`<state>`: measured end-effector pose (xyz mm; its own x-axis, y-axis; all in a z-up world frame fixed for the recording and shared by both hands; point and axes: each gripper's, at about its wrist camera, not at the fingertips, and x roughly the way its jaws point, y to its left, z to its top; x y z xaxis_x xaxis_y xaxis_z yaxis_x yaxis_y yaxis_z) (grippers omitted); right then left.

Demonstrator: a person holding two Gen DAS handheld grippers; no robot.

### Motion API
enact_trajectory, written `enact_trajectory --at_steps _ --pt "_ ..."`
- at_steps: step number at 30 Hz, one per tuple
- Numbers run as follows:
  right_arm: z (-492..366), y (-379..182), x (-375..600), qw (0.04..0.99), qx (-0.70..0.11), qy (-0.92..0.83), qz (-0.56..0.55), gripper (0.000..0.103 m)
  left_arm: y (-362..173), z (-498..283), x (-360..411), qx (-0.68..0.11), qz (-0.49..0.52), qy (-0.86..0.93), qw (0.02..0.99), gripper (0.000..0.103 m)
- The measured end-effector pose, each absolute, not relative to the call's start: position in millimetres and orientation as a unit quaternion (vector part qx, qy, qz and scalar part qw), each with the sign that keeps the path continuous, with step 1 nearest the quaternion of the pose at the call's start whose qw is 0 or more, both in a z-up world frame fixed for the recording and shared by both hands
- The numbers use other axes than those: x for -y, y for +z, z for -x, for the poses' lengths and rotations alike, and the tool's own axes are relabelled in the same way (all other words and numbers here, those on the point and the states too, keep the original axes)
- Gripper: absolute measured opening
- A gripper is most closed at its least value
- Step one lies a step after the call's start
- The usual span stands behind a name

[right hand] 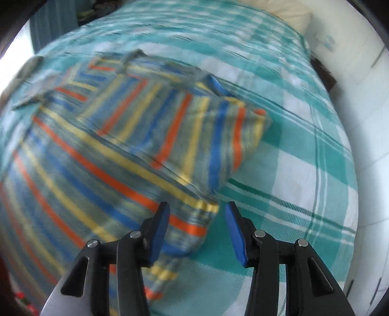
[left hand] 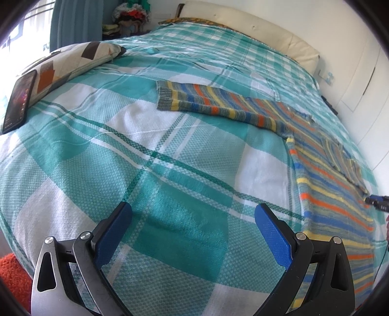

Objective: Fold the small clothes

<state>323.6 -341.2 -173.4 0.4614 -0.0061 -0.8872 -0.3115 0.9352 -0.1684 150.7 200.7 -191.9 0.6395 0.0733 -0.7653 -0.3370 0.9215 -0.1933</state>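
While the striped sweater point(left hand: 323, 170) lies flat on the checked bedspread point(left hand: 145, 158), one sleeve reaches out toward ten o'clock in the left wrist view, ending in a grey ribbed cuff, and the other sleeve is folded in across the body. Its knit runs in bands of grey-green, blue, yellow and orange. In the right wrist view the sweater point(right hand: 109, 145) fills the frame from nine o'clock to the centre, with the folded sleeve lying slantwise over the chest and the side edge of the body reaching down to the gripper.

Much of the right wrist view is smeared by motion, so the neckline and the far cuff at ten o'clock are soft shapes only. The sweater's hem runs out of both pictures at the lower edge. At three o'clock in the left wrist view a small dark piece with blue on it pokes in from the rim; what it is cannot be told.

The left gripper point(left hand: 193, 211) hangs over bare bedspread at six o'clock, jaws wide apart with nothing between them, well to the left of the sweater. The right gripper point(right hand: 197, 209) has its jaws partly apart over the sweater's edge, and the pads do not press on the cloth.

A patterned pillow point(left hand: 73, 58) sits at ten o'clock with a dark phone point(left hand: 19, 102) leaning against it. A cream headboard point(left hand: 267, 26) lines the far side at one o'clock, and a blue curtain point(left hand: 75, 21) hangs at eleven.
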Motion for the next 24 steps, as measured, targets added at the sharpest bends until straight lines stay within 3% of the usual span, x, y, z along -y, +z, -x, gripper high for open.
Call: enact_trajectory --at_steps 7,10,15,20,23,24 --pt "-324 -199 376 0.87 -0.474 0.031 0.132 0.049 -193 -149 -193 -0.414 0.139 0.117 0.892 0.101" --pt "-315 -189 380 0.861 -0.484 0.049 0.147 0.056 -193 -150 -195 -0.415 0.142 0.114 0.892 0.101" --pt "-311 -140 368 0.864 -0.476 0.099 0.13 0.056 -193 -149 -195 -0.413 0.145 0.111 0.892 0.101" --pt "-362 -138 343 0.827 -0.51 0.235 -0.025 0.056 -193 -151 -194 -0.414 0.144 0.114 0.892 0.101" --pt "-388 -187 354 0.794 -0.577 0.184 -0.045 0.049 -194 -150 -193 -0.418 0.14 0.111 0.891 0.101" --pt "-391 -197 363 0.792 -0.588 0.157 -0.044 0.033 -195 -150 -194 -0.42 0.139 0.11 0.89 0.101"
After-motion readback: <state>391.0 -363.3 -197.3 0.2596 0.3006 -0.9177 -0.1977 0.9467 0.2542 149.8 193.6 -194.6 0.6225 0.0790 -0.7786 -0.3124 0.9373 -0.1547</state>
